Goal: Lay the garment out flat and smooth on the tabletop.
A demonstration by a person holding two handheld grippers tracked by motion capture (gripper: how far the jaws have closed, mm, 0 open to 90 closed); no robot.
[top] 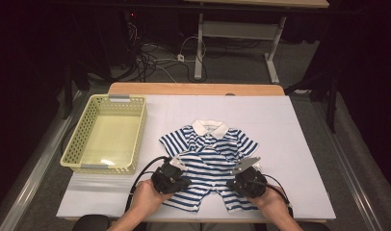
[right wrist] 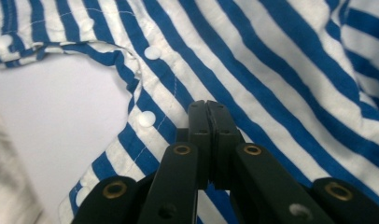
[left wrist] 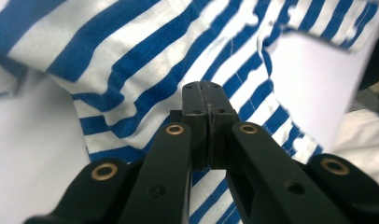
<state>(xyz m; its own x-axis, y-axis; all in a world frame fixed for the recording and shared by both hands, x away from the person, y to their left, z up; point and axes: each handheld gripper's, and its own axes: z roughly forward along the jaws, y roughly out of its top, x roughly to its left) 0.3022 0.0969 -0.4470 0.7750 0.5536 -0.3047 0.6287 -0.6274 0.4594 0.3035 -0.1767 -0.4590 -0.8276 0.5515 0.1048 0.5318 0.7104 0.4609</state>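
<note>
Striped baby romper (top: 206,161): flat on worktop (top: 290,144) beneath both grippers. Light, limp cotton (wrinkles easily); grasp at leg hems. Left gripper (left wrist: 205,86) and right gripper (right wrist: 207,105): jaws together, pinching its lower fabric.

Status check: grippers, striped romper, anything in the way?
Left gripper and right gripper shut, both over the romper's lower end. Romper flat on table. Basket off left, nothing in the way.
</note>
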